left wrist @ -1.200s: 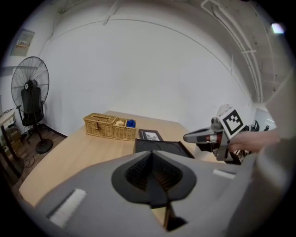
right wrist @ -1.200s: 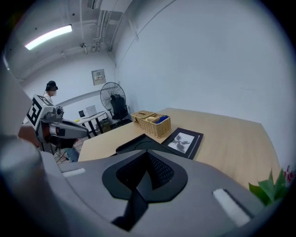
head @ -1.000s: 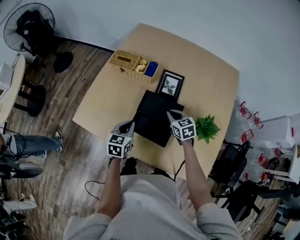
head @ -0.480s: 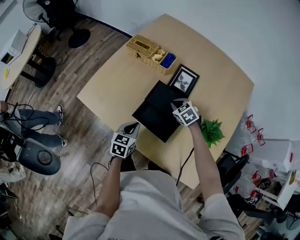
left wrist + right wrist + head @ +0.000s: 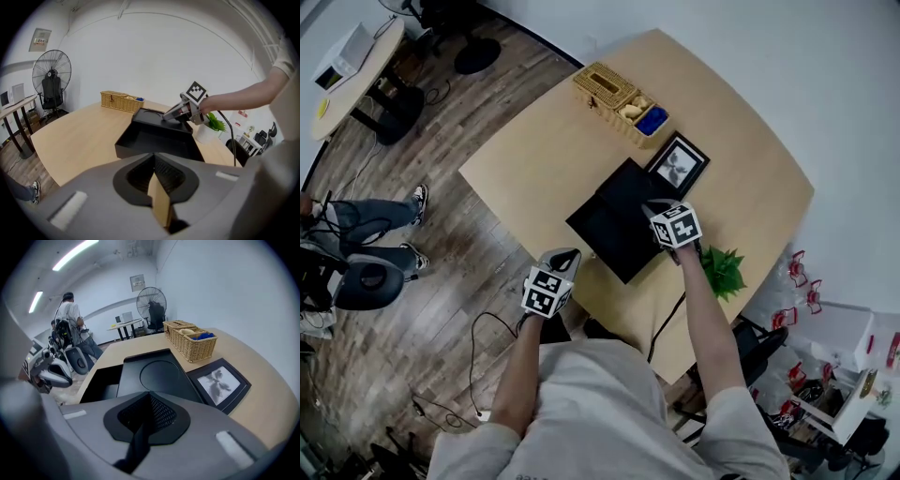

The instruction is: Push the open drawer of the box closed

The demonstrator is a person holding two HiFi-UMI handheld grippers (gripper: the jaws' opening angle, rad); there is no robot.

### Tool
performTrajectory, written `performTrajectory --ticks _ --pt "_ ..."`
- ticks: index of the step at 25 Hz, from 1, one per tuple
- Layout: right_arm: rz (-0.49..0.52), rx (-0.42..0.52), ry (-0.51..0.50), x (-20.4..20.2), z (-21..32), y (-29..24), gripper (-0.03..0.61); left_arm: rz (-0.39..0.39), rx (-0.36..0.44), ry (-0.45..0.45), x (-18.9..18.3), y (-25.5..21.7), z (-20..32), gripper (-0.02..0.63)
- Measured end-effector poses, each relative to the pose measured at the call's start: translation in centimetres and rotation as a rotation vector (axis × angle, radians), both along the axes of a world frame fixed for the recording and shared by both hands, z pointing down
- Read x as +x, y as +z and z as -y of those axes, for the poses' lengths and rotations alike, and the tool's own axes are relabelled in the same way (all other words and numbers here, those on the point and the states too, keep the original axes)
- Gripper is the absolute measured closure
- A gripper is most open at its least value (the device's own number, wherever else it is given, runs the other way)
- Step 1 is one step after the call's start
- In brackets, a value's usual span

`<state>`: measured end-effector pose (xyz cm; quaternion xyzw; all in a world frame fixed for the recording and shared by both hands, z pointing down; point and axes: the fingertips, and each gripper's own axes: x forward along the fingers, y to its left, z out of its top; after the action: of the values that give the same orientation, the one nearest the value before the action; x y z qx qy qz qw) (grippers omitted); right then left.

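Head view, table (image 5: 534, 159), box (image 5: 619, 206), plank floor (image 5: 394, 309)

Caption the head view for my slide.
Right claw over the black box, drawer open toward the left claw near the table edge.

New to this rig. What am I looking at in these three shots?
No robot: a person holds two tools, the left hand-held gripper and the right hand-held gripper. The head view looks down from the person's head; each gripper view looks along its own jaws. On the light wooden table stand a black box with its drawer open, a woven wicker basket, a black-framed picture and a green potted plant. Both grippers are shut and empty; the right one is over the box.
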<state>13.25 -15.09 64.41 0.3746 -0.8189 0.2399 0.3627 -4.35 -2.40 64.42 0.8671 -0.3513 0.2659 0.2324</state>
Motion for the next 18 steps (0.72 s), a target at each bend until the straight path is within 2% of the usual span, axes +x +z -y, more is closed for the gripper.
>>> performTrajectory --ticks 3,12,18 --pt "0.032 0.003 0.011 0.0 0.0 0.0 0.577 0.003 -0.01 0.003 0.3 1.1 -0.8 0.561" --pt "0.002 0.067 -0.028 -0.1 0.0 -0.1 0.577 0.026 -0.04 0.008 0.8 4.3 -2.4 0.56" --pt "-0.007 0.078 -0.036 -0.2 -0.1 -0.3 0.577 0.04 -0.021 0.084 2.4 5.0 -2.6 0.558"
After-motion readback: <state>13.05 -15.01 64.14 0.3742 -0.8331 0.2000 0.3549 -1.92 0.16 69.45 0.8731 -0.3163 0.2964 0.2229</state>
